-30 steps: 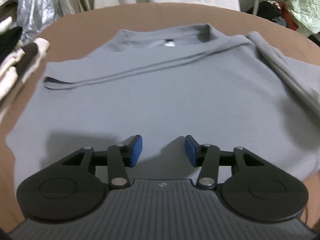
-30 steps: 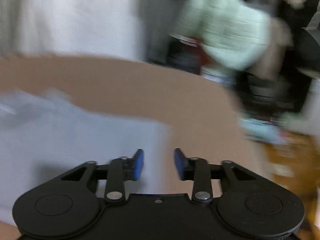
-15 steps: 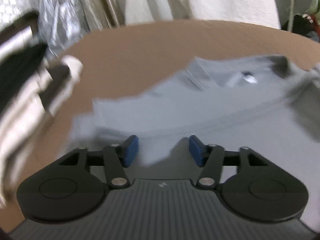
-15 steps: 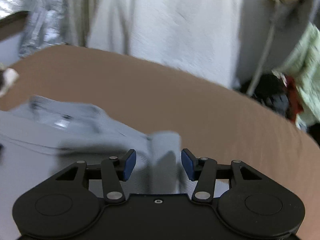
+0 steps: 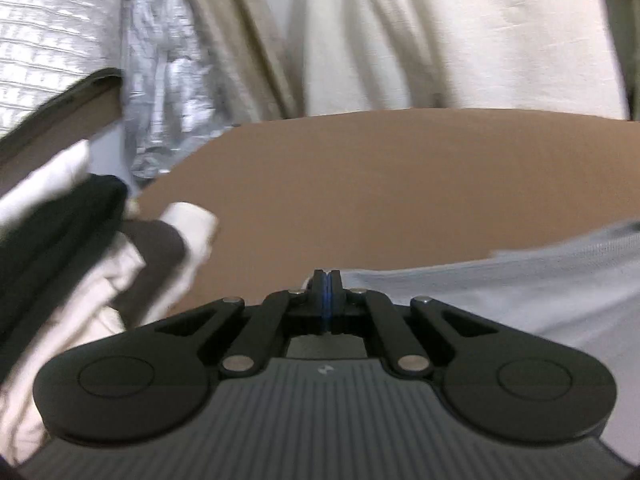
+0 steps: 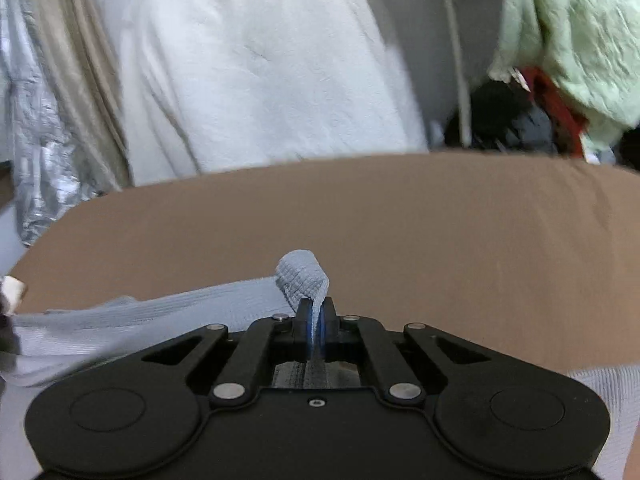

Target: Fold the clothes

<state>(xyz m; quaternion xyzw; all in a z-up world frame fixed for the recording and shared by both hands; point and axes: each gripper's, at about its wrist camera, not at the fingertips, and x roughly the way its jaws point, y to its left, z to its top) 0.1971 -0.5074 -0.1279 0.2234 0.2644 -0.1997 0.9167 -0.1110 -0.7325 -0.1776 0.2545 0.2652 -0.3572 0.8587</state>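
A grey knit shirt [image 5: 520, 300] lies on the round brown table [image 5: 400, 184]. My left gripper [image 5: 326, 278] is shut at the shirt's far left edge, and a sliver of grey cloth shows on either side of its tips. In the right wrist view the shirt [image 6: 160, 312] spreads to the left and under the gripper body. My right gripper [image 6: 315, 304] is shut on a fold of it, and a loop of ribbed cloth [image 6: 302, 276] curls up over the pads. Most of the shirt is hidden below both grippers.
A pile of cream, brown and black clothes [image 5: 80, 260] sits on the table's left side, close to my left gripper. A person in a white garment [image 6: 260, 60] stands beyond the far edge. Silver foil sheeting [image 5: 168, 60] hangs at the left; green and red cloth [image 6: 568, 32] is piled at the right.
Both grippers went from open to shut. The left swung to the shirt's left edge near the clothes pile. The right dropped onto the shirt's right fold and closed on it.
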